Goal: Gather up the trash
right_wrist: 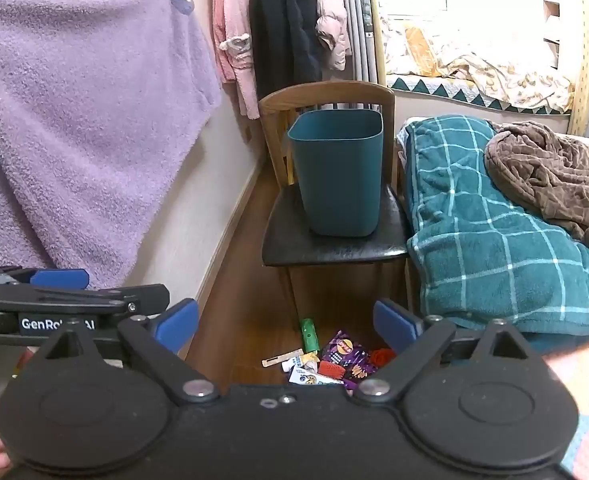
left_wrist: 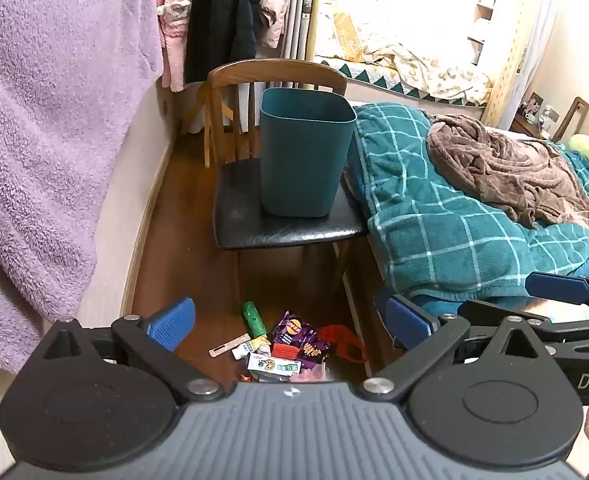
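Claws (left_wrist: pixel 290 324) agape above crinkly, perhaps foil wrappers (left_wrist: pixel 300 338) on wood floor (left_wrist: pixel 182 280)

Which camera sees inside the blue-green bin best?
The right wrist view: it looks down past the rim of the bin on the chair, so some of the inner wall shows. In the left wrist view the bin shows mostly its outside, with only a sliver of the inside.

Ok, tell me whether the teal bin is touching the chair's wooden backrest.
Cannot tell. In both wrist views the teal bin stands on the chair seat and overlaps the wooden backrest, hiding any gap.
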The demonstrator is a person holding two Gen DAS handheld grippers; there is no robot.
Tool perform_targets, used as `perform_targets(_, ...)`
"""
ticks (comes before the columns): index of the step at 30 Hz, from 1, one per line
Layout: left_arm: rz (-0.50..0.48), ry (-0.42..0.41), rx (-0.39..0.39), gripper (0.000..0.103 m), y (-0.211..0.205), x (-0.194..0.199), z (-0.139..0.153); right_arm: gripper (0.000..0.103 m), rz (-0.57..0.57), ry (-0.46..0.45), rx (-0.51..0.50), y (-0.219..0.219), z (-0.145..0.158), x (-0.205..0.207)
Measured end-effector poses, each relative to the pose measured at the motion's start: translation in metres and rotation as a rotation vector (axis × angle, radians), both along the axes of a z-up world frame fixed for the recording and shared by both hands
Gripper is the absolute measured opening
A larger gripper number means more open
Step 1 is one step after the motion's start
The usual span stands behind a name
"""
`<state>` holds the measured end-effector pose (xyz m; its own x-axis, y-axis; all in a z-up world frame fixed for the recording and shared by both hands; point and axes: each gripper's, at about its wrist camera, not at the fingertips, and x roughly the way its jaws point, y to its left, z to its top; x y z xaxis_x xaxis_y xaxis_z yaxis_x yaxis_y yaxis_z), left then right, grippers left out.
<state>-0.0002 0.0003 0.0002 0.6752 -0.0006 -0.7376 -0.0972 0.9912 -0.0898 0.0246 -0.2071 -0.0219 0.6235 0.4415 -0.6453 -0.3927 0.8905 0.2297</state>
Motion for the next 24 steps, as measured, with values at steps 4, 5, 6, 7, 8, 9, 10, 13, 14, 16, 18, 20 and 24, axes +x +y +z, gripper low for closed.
perform_targets(4, -0.001, 0.000, -0.001, 0.102, -0.001, 0.000, 0.004, 0.094, -0.004, -0.003, 0.000, 0.001, 0.000, -0.001)
perform_targets(5, -0.001, 0.000, -0.002, 0.102, -0.001, 0.000, 0.004, 0.094, -0.005, -0.003, -0.001, 0.001, 0.000, -0.001)
perform_targets(6, -0.002, 0.000, -0.001, 0.102, -0.001, 0.000, 0.005, 0.094, -0.005, -0.004, 0.000, 0.001, 0.001, -0.001)
perform_targets(7, -0.003, 0.000, 0.000, 0.102, -0.001, -0.001, 0.005, 0.094, -0.005, -0.005, 0.000, 0.001, 0.001, -0.002)
perform_targets(8, -0.003, 0.000, 0.000, 0.102, -0.001, -0.001, 0.006, 0.094, -0.005, -0.006, -0.001, 0.001, 0.001, -0.002)
perform_targets(9, -0.004, 0.000, -0.001, 0.102, -0.002, -0.001, 0.006, 0.094, -0.005, -0.006, 0.001, 0.001, 0.001, -0.002)
perform_targets(10, -0.003, 0.000, -0.001, 0.102, -0.002, -0.001, 0.007, 0.094, -0.005, -0.005, 0.000, 0.001, 0.001, -0.002)
perform_targets(13, 0.001, 0.001, 0.002, 0.102, -0.002, -0.001, 0.003, 0.094, -0.005, -0.005, 0.000, 0.001, 0.001, -0.003)
perform_targets(14, 0.001, 0.002, 0.002, 0.102, -0.002, -0.001, 0.003, 0.094, -0.005, -0.006, 0.001, 0.001, 0.001, -0.003)
perform_targets(16, 0.001, 0.001, 0.001, 0.102, -0.003, -0.001, 0.002, 0.093, -0.005, -0.005, 0.000, 0.001, 0.001, -0.003)
perform_targets(18, 0.000, 0.002, 0.002, 0.102, -0.002, -0.001, 0.002, 0.093, -0.004, -0.005, 0.002, 0.001, 0.001, -0.003)
perform_targets(20, 0.002, 0.005, 0.002, 0.102, -0.002, -0.001, 0.002, 0.093, -0.005, -0.005, 0.003, 0.001, 0.001, -0.003)
perform_targets(24, 0.003, 0.002, 0.003, 0.102, -0.013, -0.010, 0.008, 0.093, -0.006, -0.013, 0.005, 0.003, 0.003, -0.005)
